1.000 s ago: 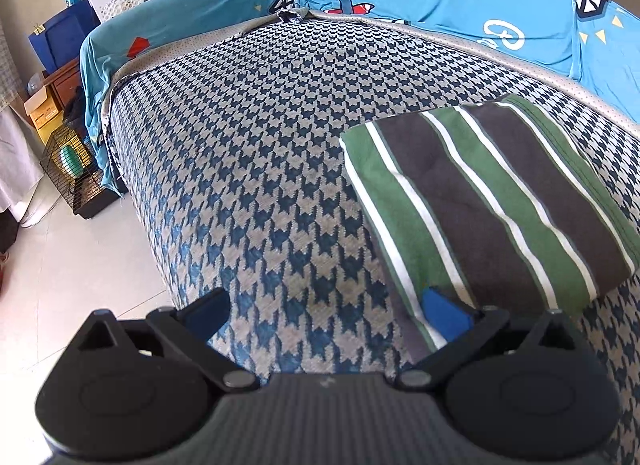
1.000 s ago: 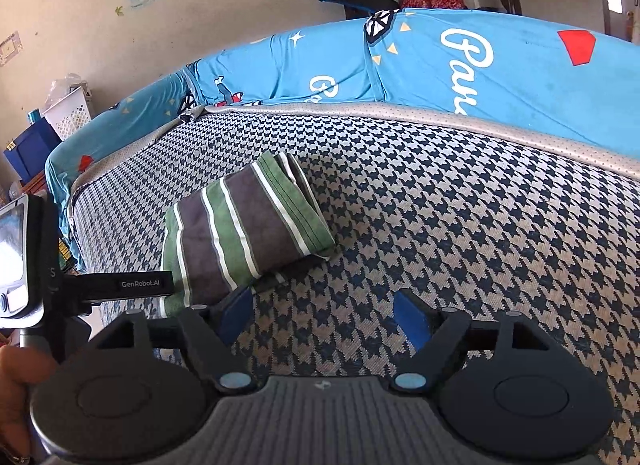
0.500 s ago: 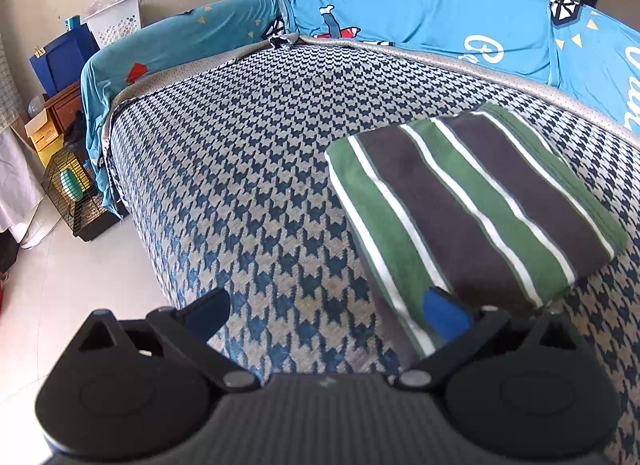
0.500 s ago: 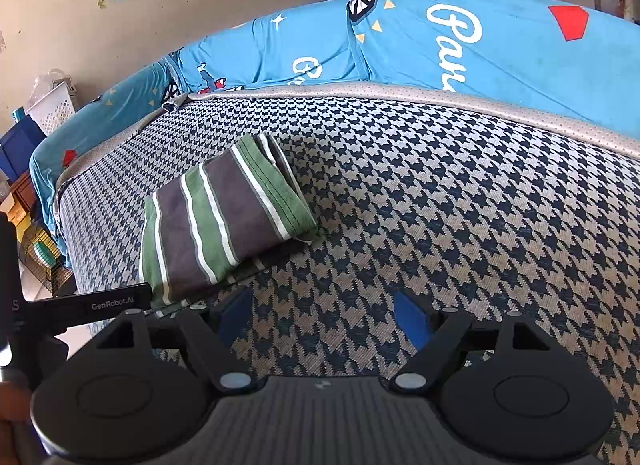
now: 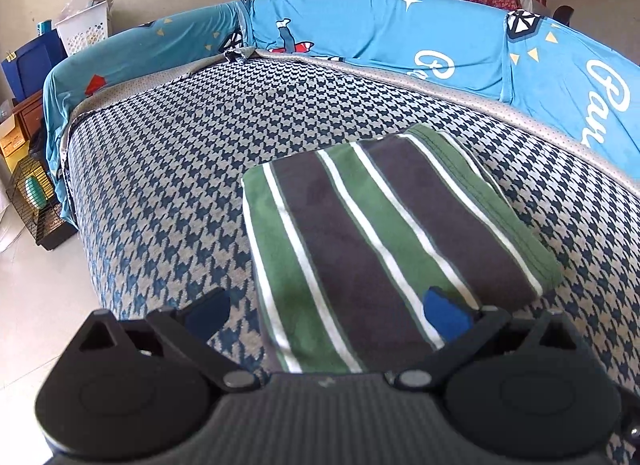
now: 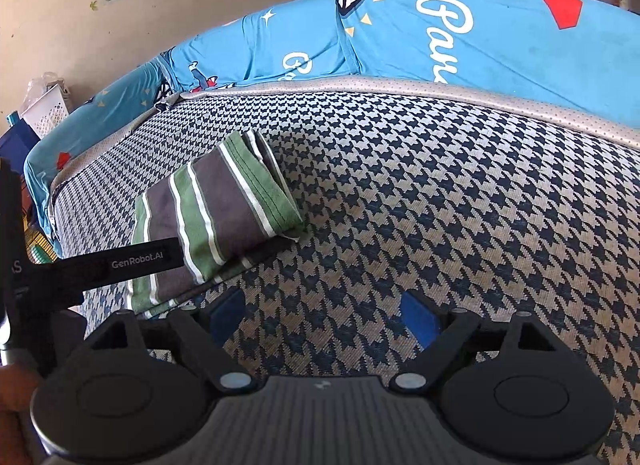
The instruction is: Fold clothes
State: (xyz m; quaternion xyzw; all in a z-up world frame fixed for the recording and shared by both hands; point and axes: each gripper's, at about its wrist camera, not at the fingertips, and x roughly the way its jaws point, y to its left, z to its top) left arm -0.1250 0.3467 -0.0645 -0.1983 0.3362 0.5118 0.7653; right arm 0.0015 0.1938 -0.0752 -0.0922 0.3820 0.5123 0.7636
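Observation:
A folded garment with green, dark grey and white stripes (image 5: 384, 241) lies flat on the houndstooth bed cover (image 5: 168, 169). My left gripper (image 5: 326, 311) is open and empty, just above the garment's near edge, its right fingertip (image 5: 446, 313) over the fabric. In the right wrist view the garment (image 6: 216, 213) lies to the left, and the left gripper's black body (image 6: 120, 261) reaches in over its near end. My right gripper (image 6: 322, 311) is open and empty above bare cover, right of the garment.
A blue printed sheet (image 5: 400, 41) covers the raised sides around the bed. The bed's left edge drops to a tiled floor (image 5: 36, 297). A wire cage (image 5: 34, 201), boxes and a white basket (image 5: 82, 31) stand at the far left.
Both views have shifted: the left gripper has swung right so the garment now sits centred in front of it. The right gripper has drawn slightly back. The garment has not moved.

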